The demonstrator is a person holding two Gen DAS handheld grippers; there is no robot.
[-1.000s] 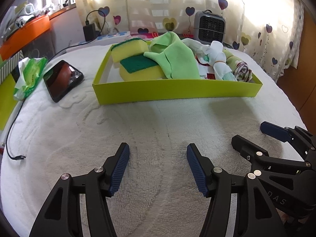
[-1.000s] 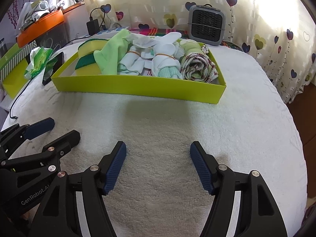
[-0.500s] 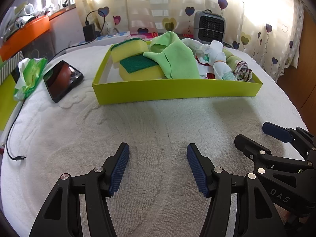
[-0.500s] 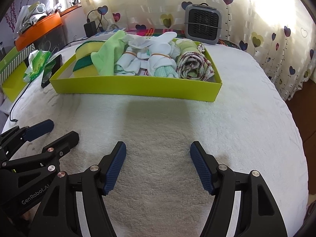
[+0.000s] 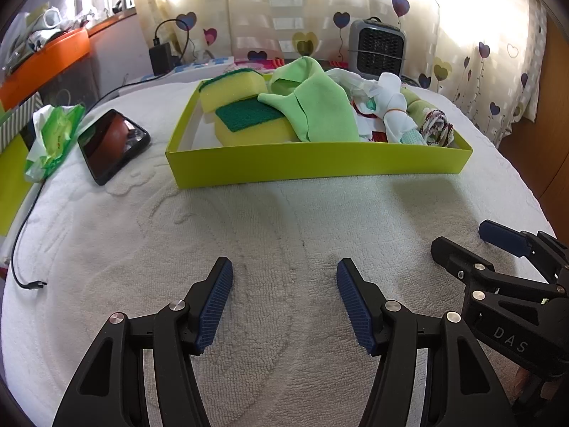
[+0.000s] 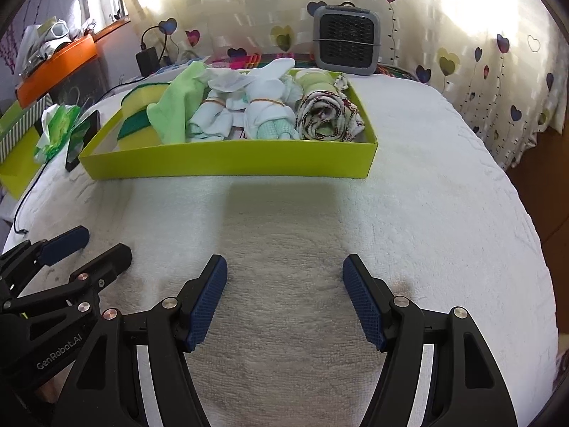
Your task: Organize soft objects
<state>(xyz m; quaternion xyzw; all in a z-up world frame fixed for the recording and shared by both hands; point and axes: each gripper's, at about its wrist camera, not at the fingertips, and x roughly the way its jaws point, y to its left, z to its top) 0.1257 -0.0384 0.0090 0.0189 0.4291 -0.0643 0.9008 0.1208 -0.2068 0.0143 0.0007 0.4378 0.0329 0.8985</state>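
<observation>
Left gripper (image 5: 284, 302) and right gripper (image 6: 284, 299) both wide apart, empty, over towel (image 6: 426, 213); tray (image 5: 320, 163) full ahead.

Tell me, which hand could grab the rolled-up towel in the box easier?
Probably the right gripper. The rolled towel lies at the tray's right end, nearer its side, and its jaws are open and empty.

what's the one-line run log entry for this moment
left gripper: open, empty | right gripper: open, empty | green tray: sponges, cloth, socks inside | towel bare
</observation>
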